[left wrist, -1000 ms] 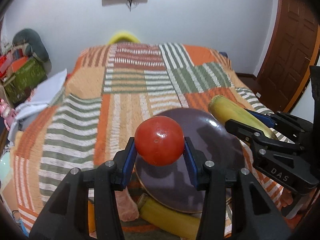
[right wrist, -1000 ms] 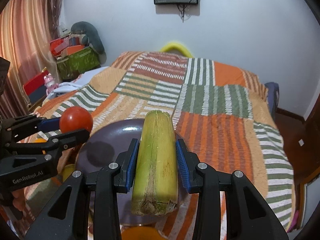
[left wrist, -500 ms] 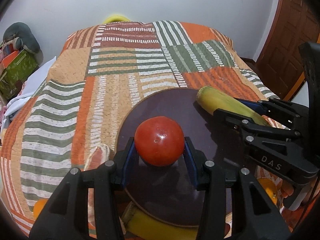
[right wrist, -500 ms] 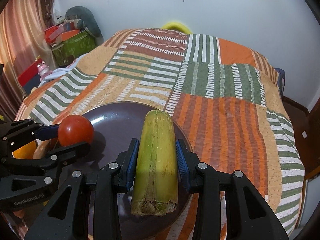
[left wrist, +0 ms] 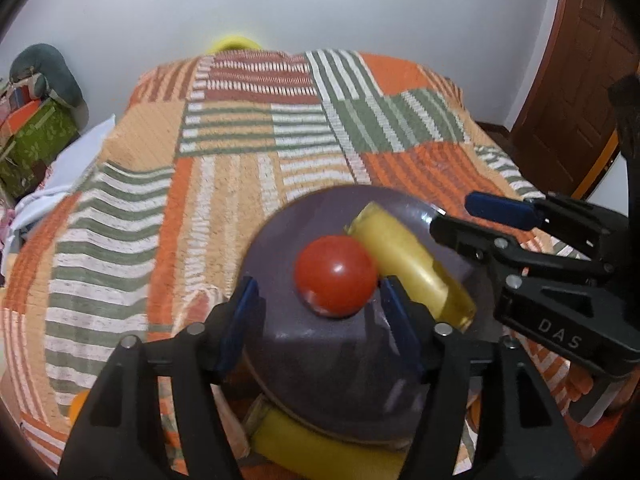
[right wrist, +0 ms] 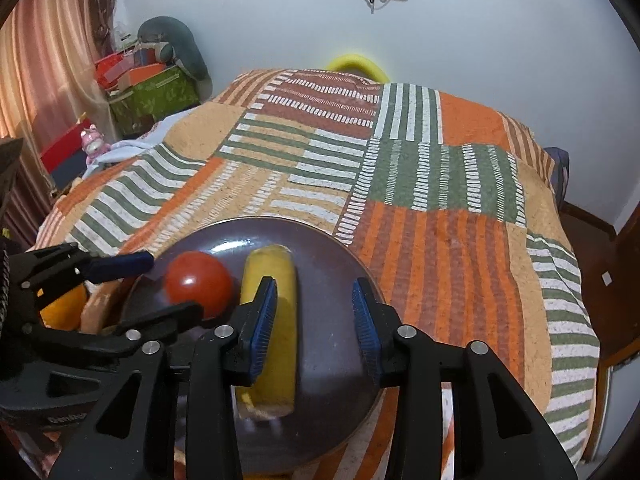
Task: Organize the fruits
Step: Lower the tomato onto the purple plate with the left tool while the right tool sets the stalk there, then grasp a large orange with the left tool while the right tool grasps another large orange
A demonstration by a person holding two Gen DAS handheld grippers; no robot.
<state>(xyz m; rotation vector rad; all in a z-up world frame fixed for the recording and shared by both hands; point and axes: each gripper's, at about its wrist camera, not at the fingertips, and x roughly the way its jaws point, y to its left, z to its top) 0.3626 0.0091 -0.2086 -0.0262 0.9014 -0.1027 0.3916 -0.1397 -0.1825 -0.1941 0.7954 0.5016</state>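
Both grippers have let go since half a second ago: the left gripper (left wrist: 318, 306) now gapes wide, the tomato (left wrist: 335, 276) free on the dark plate (left wrist: 320, 380) at its 12 o'clock; the right gripper (right wrist: 314, 320) also stands wide, the yellow-green banana piece (right wrist: 272, 320) lying against its left finger, at 11 o'clock. Tomato and banana touch. Placing looks done; next comes backing off cleanly, then fetching the banana (left wrist: 320, 452) under the plate's near rim at 6 o'clock, the striped bedspread (left wrist: 240, 160) beyond

Both jaws spread wide: the tomato (left wrist: 336, 276) and the corn cob (left wrist: 412, 270) now sit released on the plate (left wrist: 344, 364).
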